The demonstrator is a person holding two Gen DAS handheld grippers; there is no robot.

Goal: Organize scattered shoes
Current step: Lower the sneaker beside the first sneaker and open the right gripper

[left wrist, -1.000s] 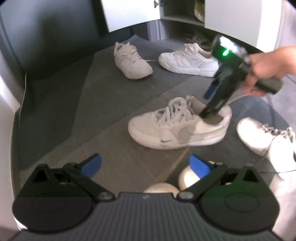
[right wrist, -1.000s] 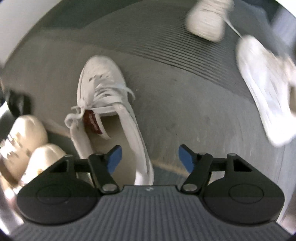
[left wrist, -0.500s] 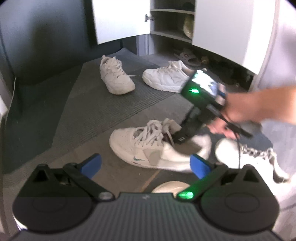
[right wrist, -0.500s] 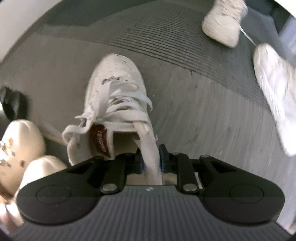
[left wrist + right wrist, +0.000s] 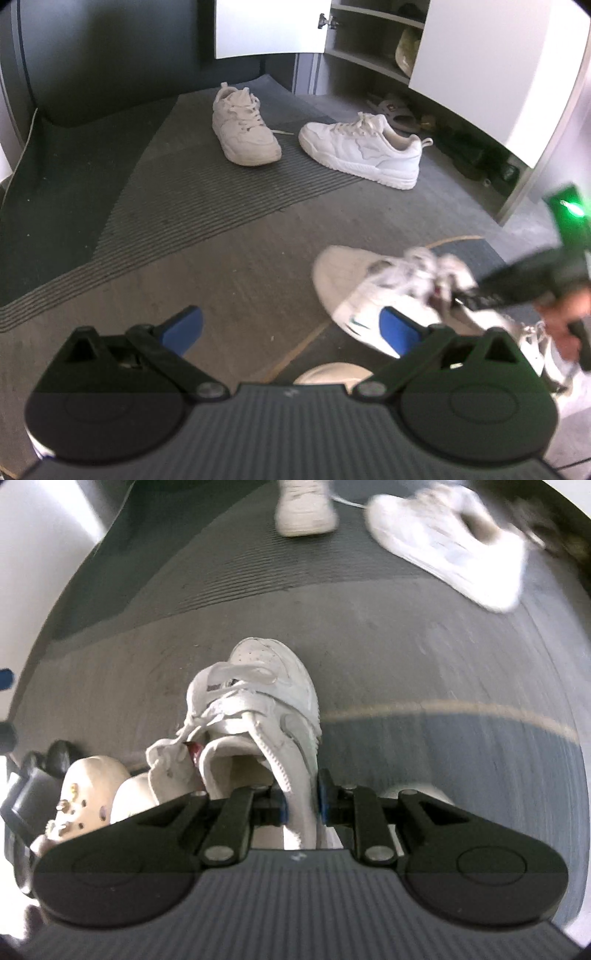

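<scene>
Right wrist: right claw point(image 5: 301, 805) pinches padded collar of white leather sneaker point(image 5: 273, 686); left claw point(image 5: 291, 328) gapes empty.

Bare mat point(image 5: 221, 258) ahead; two white sneakers point(image 5: 243, 129) seemingly fronting the cabinet point(image 5: 480, 66).

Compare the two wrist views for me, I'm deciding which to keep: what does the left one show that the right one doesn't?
Only the left view shows the open shoe cabinet, the empty open left tongs and the hand. Only the right view shows the right tongs shut on the held sneaker at its collar, plus cream clogs. Both show that sneaker and the two white sneakers on the mat.
</scene>
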